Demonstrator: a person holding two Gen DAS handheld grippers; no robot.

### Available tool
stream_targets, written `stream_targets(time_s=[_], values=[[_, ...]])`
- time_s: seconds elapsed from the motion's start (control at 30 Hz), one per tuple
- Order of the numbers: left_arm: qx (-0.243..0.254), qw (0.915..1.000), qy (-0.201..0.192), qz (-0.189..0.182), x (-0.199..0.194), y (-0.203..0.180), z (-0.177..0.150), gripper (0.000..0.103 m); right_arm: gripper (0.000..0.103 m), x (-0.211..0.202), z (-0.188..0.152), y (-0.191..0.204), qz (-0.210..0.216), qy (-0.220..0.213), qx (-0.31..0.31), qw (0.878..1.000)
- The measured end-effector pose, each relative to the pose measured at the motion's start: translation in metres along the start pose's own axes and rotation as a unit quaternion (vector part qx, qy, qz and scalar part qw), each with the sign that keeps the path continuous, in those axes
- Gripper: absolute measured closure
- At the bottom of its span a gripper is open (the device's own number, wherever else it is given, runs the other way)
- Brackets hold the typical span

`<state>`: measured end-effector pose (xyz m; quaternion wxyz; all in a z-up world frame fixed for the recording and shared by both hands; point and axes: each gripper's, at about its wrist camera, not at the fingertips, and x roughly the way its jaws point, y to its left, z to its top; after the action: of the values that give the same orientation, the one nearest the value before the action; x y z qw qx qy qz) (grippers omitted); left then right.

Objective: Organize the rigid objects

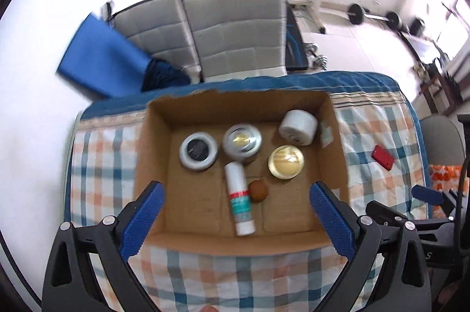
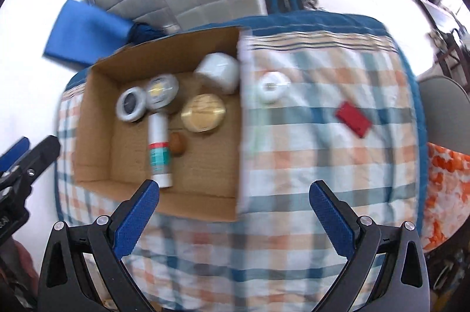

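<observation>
A cardboard box (image 1: 152, 141) (image 2: 88, 118) sits on the checked tablecloth. It holds a black-lidded jar (image 1: 199, 151) (image 2: 131, 103), a clear jar (image 1: 242, 141) (image 2: 162, 88), a gold-lidded jar (image 1: 286, 162) (image 2: 203, 112), a white tub (image 1: 298, 123) (image 2: 218, 71), a white tube (image 1: 239, 200) (image 2: 159, 148) lying flat and a small brown ball (image 1: 258, 190) (image 2: 178, 144). A white round jar (image 2: 271, 87) and a red flat object (image 1: 382, 156) (image 2: 353, 119) lie on the cloth right of the box. My left gripper (image 1: 236, 220) is open and empty above the box's near edge. My right gripper (image 2: 235, 219) is open and empty above the cloth.
The table (image 1: 382, 82) ends close behind the box. Grey chairs (image 1: 235, 26) and a blue cloth (image 1: 102, 59) stand beyond it, with gym weights farther back. An orange-patterned cloth (image 2: 446, 188) lies at the right.
</observation>
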<state>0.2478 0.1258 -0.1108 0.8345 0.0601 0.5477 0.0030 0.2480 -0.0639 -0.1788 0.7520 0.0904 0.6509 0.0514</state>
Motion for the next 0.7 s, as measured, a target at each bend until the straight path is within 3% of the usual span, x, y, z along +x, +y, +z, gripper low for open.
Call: stream_targets(time_s=[0.3, 0.4, 0.47, 0.5, 0.63, 0.7], values=[[0.149, 0.988, 0.031, 0.028, 0.066, -0.137, 0.072, 0.002, 0.0, 0.064, 0.06, -0.122, -0.045, 0.034, 0.003, 0.998], [0.197, 0.9775, 0.048, 0.059, 0.097, -0.171, 0.086, 0.002, 0.004, 0.102, 0.074, -0.145, -0.046, 0.056, 0.0, 0.997], [0.225, 0.9695, 0.056, 0.078, 0.117, -0.188, 0.093, 0.002, 0.02, 0.127, 0.08, -0.155, -0.04, 0.068, -0.001, 0.997], [0.241, 0.9647, 0.061, 0.088, 0.127, -0.196, 0.097, 0.002, 0.023, 0.138, 0.083, -0.159, -0.04, 0.072, -0.005, 0.997], [0.285, 0.9471, 0.087, 0.119, 0.162, -0.214, 0.104, 0.002, 0.025, 0.172, 0.087, -0.165, -0.035, 0.082, -0.027, 0.996], [0.299, 0.9407, 0.103, 0.121, 0.176, -0.221, 0.105, 0.002, 0.032, 0.179, 0.085, -0.167, -0.049, 0.082, -0.04, 0.995]])
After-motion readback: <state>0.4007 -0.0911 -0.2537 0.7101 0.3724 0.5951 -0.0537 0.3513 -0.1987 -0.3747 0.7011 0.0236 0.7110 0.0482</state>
